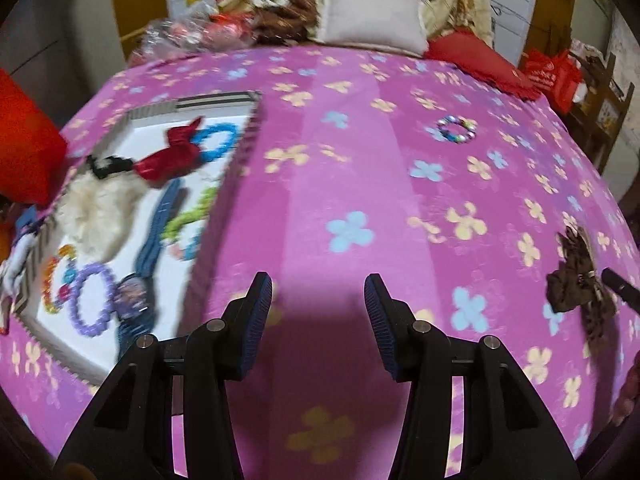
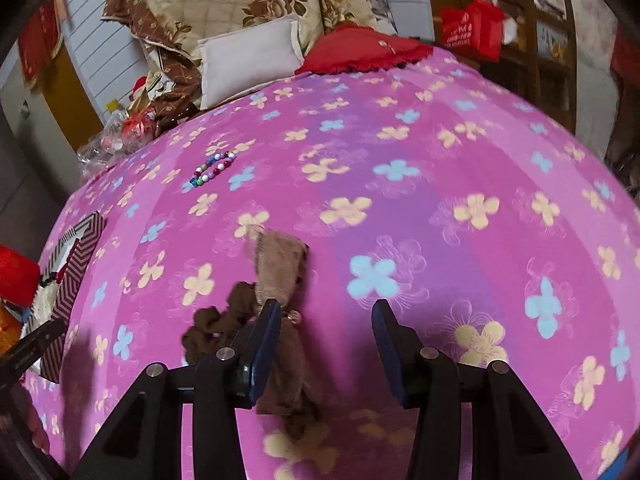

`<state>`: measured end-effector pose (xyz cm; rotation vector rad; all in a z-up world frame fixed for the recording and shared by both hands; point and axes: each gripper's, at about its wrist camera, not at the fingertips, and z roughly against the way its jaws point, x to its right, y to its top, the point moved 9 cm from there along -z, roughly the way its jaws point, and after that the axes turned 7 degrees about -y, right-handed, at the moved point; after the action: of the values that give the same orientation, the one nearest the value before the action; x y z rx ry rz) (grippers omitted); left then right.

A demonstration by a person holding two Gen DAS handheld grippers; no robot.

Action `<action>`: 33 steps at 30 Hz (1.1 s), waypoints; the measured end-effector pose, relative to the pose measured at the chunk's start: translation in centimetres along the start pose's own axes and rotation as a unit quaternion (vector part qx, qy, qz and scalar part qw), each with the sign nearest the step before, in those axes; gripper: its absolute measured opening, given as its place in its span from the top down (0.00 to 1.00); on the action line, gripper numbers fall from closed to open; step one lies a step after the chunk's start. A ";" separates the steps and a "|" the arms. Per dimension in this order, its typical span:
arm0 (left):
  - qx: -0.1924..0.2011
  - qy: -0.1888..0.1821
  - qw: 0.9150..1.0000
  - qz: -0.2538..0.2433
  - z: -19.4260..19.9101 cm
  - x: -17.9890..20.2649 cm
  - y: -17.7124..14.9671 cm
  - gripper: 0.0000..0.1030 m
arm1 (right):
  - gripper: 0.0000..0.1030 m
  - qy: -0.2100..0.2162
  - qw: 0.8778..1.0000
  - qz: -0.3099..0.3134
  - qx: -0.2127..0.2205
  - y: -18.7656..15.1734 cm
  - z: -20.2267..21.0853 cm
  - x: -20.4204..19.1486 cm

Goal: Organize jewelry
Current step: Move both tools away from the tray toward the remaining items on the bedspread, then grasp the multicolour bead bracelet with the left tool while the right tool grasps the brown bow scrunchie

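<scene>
A shallow box (image 1: 216,192) with a white floor lies at the left on the pink flowered bedspread; it holds a red bow (image 1: 168,156), a blue ring (image 1: 216,142), a purple bead bracelet (image 1: 94,304), a multicoloured bracelet (image 1: 56,280) and other pieces. My left gripper (image 1: 318,300) is open and empty to the right of the box. A multicoloured bead bracelet (image 1: 457,129) lies loose farther back; it also shows in the right wrist view (image 2: 214,168). A brown fabric bow (image 2: 276,280) lies by my open right gripper (image 2: 324,320), against its left finger (image 2: 266,344). The bow also shows in the left wrist view (image 1: 580,280).
A white pillow (image 1: 372,16), a red cushion (image 1: 476,60) and floral bedding are piled at the bed's far end. Clear plastic bags (image 1: 180,36) lie at the back left. A red bag (image 2: 472,26) and a wooden shelf (image 2: 548,36) stand beyond the bed's right side.
</scene>
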<state>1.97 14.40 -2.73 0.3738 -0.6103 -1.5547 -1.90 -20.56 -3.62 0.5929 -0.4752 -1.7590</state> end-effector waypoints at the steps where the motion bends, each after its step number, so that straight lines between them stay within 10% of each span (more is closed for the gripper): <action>1: -0.006 -0.005 1.000 -0.001 -0.4 0.6 0.4 0.54 | 0.56 0.008 1.000 -0.003 -0.002 -0.1 -0.3 0.1; 20: -0.066 -0.049 0.992 -0.094 -13.5 14.7 14.0 0.54 | 0.56 0.190 0.981 -0.050 -0.006 0.3 -2.5 -0.9; 33: -0.078 -0.032 0.986 -0.143 -20.0 17.0 17.3 0.54 | 0.55 0.238 0.970 -0.045 -0.010 0.3 -2.3 -1.9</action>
<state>26.08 -5.39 -6.45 0.3032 -0.4944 -1.8836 0.12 -18.84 -4.96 1.0019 -0.0954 -1.6300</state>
